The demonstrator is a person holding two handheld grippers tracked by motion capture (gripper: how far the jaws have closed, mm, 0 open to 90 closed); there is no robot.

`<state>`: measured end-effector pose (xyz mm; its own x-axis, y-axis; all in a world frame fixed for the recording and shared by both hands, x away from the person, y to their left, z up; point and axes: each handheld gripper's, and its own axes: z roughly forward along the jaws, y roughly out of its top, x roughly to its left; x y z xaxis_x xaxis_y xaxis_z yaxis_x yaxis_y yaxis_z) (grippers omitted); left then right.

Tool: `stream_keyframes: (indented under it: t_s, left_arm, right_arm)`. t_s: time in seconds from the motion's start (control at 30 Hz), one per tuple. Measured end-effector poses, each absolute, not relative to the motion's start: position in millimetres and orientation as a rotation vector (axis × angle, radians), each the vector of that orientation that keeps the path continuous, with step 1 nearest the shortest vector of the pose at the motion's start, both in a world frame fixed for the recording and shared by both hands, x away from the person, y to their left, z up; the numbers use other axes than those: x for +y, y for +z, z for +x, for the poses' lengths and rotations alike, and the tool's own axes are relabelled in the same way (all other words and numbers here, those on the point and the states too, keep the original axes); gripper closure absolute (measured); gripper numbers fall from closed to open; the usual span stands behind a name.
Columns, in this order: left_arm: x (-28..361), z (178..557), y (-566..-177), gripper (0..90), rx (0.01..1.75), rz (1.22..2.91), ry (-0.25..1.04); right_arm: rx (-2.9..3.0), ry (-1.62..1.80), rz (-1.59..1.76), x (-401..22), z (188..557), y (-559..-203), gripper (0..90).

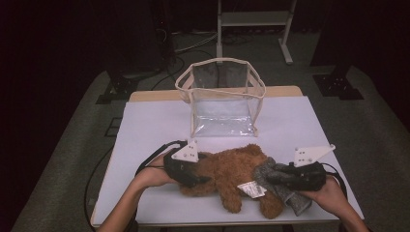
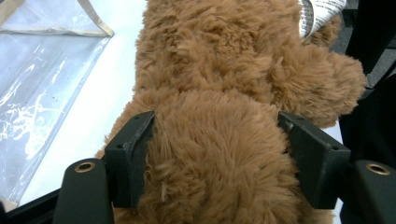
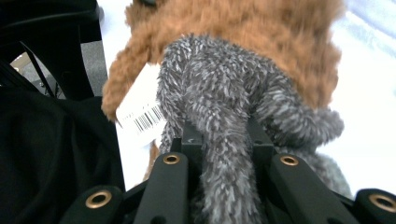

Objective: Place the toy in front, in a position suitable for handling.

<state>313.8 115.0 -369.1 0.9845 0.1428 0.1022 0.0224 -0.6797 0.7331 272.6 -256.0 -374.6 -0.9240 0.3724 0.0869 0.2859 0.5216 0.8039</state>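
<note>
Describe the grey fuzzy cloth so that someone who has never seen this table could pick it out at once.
Start at the white table and go to its near edge, in front of the clear bag. A brown plush toy lies there, and the grey fuzzy cloth sits at its right end, pinched in the jaws of the right gripper. It is the one grey, speckled piece beside brown fur and a white paper tag.

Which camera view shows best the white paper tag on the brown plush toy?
The right gripper view shows the tag best: it is close, and its barcode is sharp. The left gripper view has a corner of it with print at the top edge. The high view shows it small, on the brown plush toy.
</note>
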Motion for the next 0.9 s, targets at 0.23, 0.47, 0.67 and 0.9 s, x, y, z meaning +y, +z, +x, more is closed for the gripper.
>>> stream_keyframes:
  t_s: [0.23, 0.47, 0.67, 0.9]
  left_arm:
    - [112.3, 309.5, -369.1, 31.1, 0.085, 2.313, 0.183]
    - [105.7, 303.8, -368.6, 31.3, 0.057, 2.322, 0.194]
    - [107.3, 303.3, -369.4, 31.1, 0.058, 2.316, 0.196]
    - [113.4, 304.4, -362.0, 27.2, 0.067, 2.280, 0.244]
  right_arm:
    - [2.619, 1.381, 0.503, -244.3, 282.2, -346.4, 74.5]
    - [2.617, 1.337, 0.390, -216.4, 293.7, -324.0, 74.5]
    - [2.683, 1.262, 0.298, -179.5, 306.8, -322.6, 74.5]
    - [2.729, 1.237, 0.383, -186.1, 316.8, -342.5, 74.9]
